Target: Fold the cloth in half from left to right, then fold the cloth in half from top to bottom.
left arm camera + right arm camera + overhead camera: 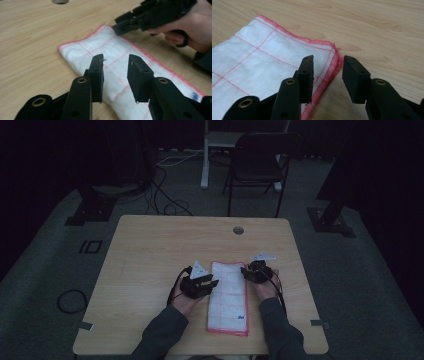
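Folded cloth [229, 296] lying lengthwise between both claws, left claw [206, 283] and right claw [248, 271] each apart, empty, flanking its far end.

High view dim: jaws of left gripper [200, 284] and right gripper [256, 271] too small to tell gap or contact with cloth [229, 297]. Blue mark [241, 316] near cloth's near end too small to read; cut by right edge in left gripper view. Person's forearms cut off at bottom edge. Left gripper view: cloth's near part hidden behind jaws, other hand [192, 27] cut by right edge. Right gripper view: cloth runs off left and bottom edges, part hidden behind left jaw. Chair [259, 162] dark, details lost.
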The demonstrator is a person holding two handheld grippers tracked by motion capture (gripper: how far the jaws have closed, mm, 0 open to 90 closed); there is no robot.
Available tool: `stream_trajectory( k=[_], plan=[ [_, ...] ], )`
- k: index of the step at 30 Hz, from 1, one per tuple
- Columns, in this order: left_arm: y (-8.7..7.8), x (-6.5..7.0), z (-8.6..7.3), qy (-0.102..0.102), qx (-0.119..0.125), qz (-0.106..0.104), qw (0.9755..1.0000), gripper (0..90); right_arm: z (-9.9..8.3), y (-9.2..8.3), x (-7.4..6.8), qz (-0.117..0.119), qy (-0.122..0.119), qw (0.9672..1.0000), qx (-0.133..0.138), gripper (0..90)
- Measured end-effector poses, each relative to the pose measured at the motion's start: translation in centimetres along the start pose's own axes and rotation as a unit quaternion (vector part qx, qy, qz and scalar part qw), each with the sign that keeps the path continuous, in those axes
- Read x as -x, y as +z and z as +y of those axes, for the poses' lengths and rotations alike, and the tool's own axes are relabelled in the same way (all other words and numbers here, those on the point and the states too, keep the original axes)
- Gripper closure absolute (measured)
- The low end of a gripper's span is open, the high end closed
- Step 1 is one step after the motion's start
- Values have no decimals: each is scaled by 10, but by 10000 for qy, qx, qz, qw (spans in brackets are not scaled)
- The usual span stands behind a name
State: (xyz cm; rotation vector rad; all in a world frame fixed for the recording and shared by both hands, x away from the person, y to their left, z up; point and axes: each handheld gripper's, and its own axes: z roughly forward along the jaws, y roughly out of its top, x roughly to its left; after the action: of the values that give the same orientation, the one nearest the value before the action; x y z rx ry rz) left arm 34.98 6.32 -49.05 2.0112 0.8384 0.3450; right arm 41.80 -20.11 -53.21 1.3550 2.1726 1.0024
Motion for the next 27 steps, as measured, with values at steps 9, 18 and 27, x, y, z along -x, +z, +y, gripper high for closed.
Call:
stream_trajectory(
  k=[9,18,27],
  plan=[
    [7,-18,0,-13,27,230,9997,642,-1,-5,5,-17,0,10000,28,610],
    [13,-33,-1,-76,98,353,9993,642,-2,-6,6,-12,-5,10000,29,606],
    [22,-43,1,-202,80,459,9987,642,-2,-7,7,-16,10,10000,59,601]
  ],
)
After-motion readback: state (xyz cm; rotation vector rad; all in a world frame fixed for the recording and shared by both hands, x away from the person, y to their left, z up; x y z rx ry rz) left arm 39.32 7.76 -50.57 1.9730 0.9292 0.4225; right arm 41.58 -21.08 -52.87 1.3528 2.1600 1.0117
